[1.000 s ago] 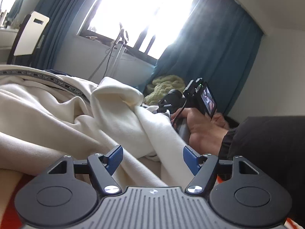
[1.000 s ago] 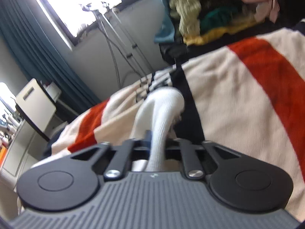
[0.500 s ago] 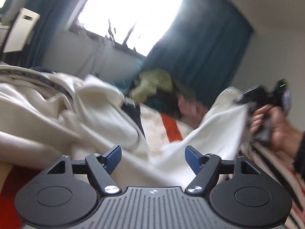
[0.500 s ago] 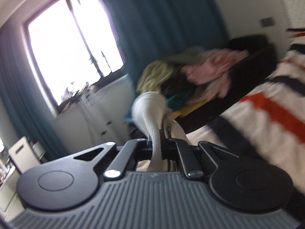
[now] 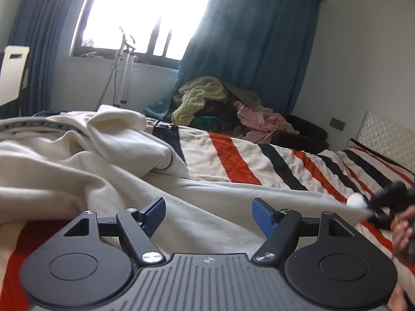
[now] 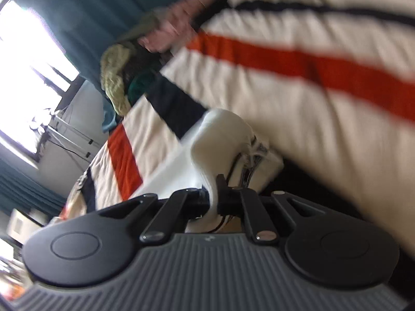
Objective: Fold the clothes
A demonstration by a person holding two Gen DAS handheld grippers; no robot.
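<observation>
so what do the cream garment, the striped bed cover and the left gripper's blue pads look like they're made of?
Cream garment: soft matte knit, probably cotton fleece; it drapes in thick rounded folds, with a ribbed end clamped in the right gripper.
Striped bed cover: fuzzy woven or fleece blanket, nap visible.
Blue pads: likely rubber or moulded plastic, fine ridged texture; the left gripper is open.

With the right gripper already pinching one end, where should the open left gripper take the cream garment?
Probably the rounded fold of the cream garment, on its side toward the striped blanket. It stands raised and thick, so the left gripper could straddle it from above. The right gripper already clamps the stretched end.
</observation>
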